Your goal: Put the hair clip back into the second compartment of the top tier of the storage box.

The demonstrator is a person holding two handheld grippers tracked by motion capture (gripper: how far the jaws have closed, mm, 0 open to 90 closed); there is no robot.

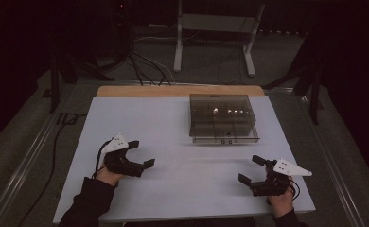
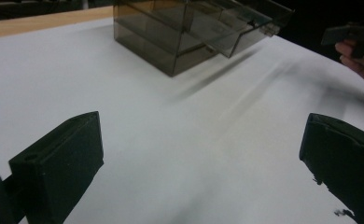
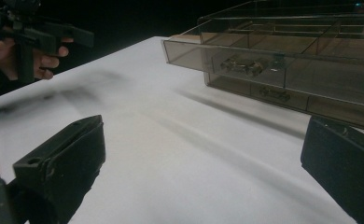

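A smoky transparent compartment box (image 1: 223, 118) with a closed lid stands on the white table top (image 1: 173, 137), toward the far middle right. Small metal parts glint inside its compartments (image 3: 240, 65). The box (image 2: 185, 28) appears again at the top of the left gripper view. My left gripper (image 1: 141, 153) rests low at the near left, open, with nothing between its jaws. At the near right my right gripper (image 1: 251, 169) is open too, and nothing is between its jaws. Each gripper is held by a hand in a dark sleeve.
A wooden strip (image 1: 178, 91) runs along the table's far edge. Beyond it stand a white metal frame (image 1: 213, 28) and cables on the floor (image 1: 144, 66). Metal rails (image 1: 31, 156) flank the table on both sides.
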